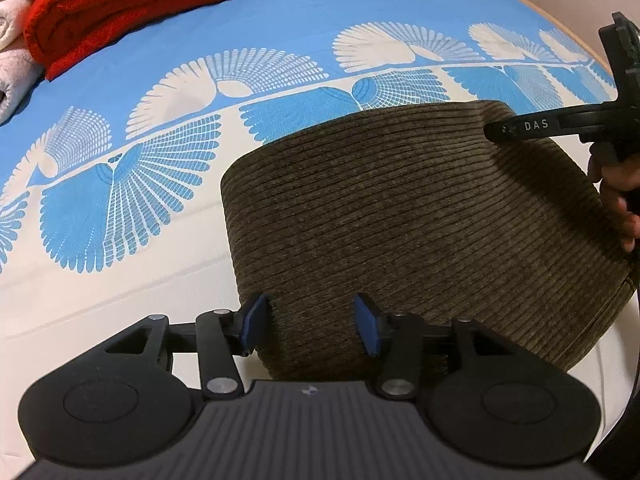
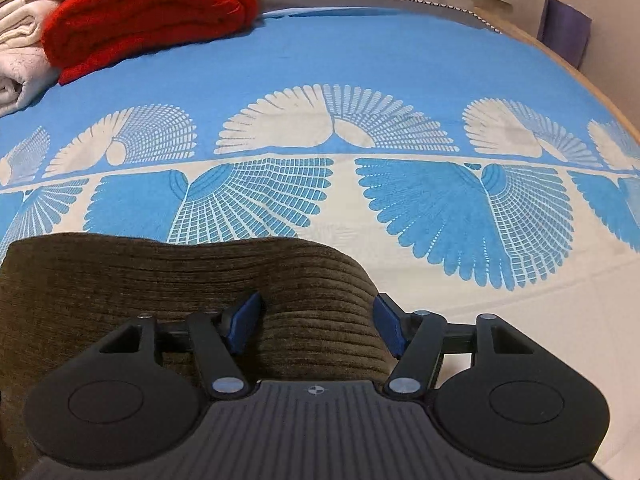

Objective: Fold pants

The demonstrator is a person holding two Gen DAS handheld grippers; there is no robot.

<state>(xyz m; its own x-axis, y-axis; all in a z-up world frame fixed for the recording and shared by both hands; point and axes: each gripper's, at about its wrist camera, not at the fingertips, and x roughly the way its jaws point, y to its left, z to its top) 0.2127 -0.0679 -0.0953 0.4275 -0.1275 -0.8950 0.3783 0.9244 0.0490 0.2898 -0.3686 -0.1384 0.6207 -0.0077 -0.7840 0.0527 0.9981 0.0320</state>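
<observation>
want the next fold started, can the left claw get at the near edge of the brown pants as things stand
Probably yes: the left claw is open with the brown pants edge already between its pads, and nothing in the way.

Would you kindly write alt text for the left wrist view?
Folded brown corduroy pants lie on a blue-and-white patterned bedspread, the left gripper open at their near edge. A red blanket sits far left; the right gripper enters from the right.
</observation>
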